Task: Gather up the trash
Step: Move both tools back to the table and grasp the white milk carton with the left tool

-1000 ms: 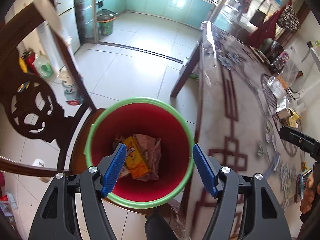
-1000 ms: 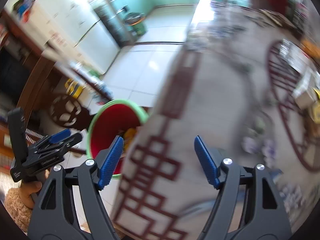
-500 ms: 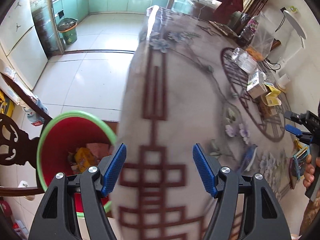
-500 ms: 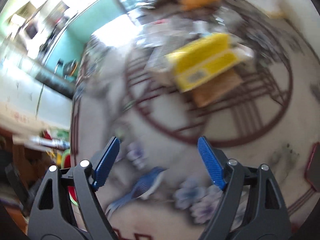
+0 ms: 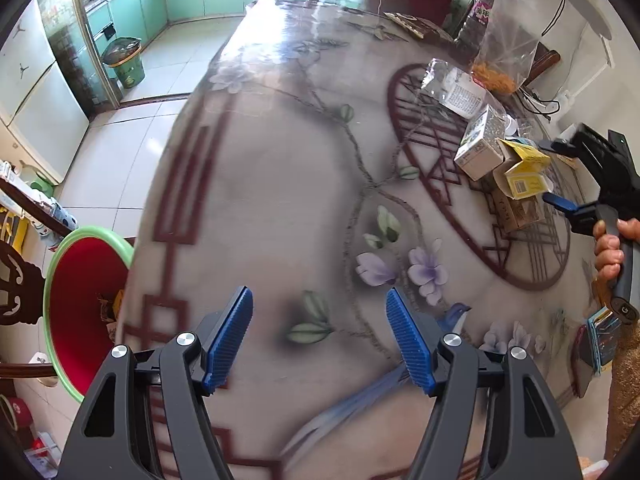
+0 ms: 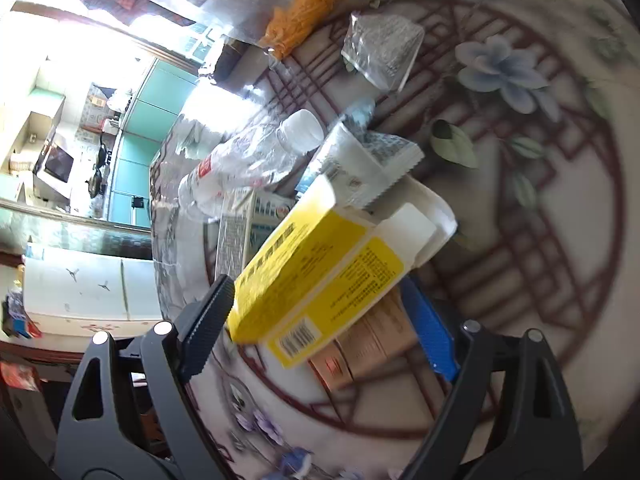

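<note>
A yellow carton (image 6: 316, 276) lies on the table on top of a brown carton (image 6: 364, 344), amid other trash: a crushed clear bottle (image 6: 248, 160), a white box (image 6: 244, 232) and a foil wrapper (image 6: 360, 160). My right gripper (image 6: 320, 328) is open, its jaws on either side of the yellow carton's near end. In the left wrist view the yellow carton (image 5: 524, 172) lies by the right gripper (image 5: 560, 176). My left gripper (image 5: 318, 340) is open and empty above the table. The red bin with a green rim (image 5: 80, 304) stands at the table's left edge, with trash inside.
A clear bag with orange contents (image 5: 504, 52) and a clear wrapper (image 5: 452, 88) lie at the table's far side. A dark phone and cards (image 5: 596, 340) lie at the right edge. A carved wooden chair (image 5: 16, 284) stands beside the bin. A green bin (image 5: 124, 60) stands on the kitchen floor.
Both grippers have swung from the red bin to the table. The right gripper has closed in on the yellow carton until its open jaws flank it.
</note>
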Demonstrator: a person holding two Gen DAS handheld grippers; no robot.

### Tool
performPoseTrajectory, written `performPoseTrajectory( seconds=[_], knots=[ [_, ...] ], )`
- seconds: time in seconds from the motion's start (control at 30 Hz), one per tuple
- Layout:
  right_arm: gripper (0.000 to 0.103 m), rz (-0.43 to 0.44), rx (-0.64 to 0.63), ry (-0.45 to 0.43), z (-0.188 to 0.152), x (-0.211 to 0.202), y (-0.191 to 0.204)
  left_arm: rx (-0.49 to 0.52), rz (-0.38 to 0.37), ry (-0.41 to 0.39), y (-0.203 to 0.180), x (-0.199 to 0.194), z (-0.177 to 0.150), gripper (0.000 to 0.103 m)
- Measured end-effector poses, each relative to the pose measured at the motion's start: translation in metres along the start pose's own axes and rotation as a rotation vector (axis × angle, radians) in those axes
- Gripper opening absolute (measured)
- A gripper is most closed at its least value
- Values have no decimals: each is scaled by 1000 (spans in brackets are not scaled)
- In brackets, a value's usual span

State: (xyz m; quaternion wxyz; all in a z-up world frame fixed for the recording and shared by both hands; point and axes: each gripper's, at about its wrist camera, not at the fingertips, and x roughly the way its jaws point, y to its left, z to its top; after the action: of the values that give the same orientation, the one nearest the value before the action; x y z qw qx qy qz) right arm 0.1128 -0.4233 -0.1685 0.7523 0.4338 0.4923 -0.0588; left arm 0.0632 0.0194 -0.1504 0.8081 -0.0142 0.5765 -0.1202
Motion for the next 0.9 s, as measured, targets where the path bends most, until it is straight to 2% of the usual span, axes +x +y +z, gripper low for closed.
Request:
performPoseTrajectory(
  seconds=[0.1,0.23,0.33,0.37,0.4,0.47,0.63,0.7,0.83,0.9],
  knots=[
    [83,37,-10,33,9,15,5,14,0,-5,-20,3,12,66],
    [83,59,-28,81,18,31,6,75,-15,-37,-58,6,45,66],
    [59,86,-39,117,18,40,4,125,-30,-52,-86,12,69,66],
    [37,111,-53,129,18,42,4,146,-37,-55,-96,15,78,66],
    [28,124,-61,134,18,41,4,165,-42,-57,-105,17,85,66],
    [16,157,-82,130,18,34,6,212,-45,-57,-124,24,99,66],
    [17,127,-105,79,20,11,-8,320,-43,-57,-165,48,133,68],
    [17,116,-87,67,22,6,-19,337,-40,-38,-175,61,146,68],
    [17,37,-86,23,20,-8,-37,363,-52,25,-192,94,168,68],
    [33,20,-64,8,20,-12,-46,357,-65,49,-194,108,173,70]
  ],
)
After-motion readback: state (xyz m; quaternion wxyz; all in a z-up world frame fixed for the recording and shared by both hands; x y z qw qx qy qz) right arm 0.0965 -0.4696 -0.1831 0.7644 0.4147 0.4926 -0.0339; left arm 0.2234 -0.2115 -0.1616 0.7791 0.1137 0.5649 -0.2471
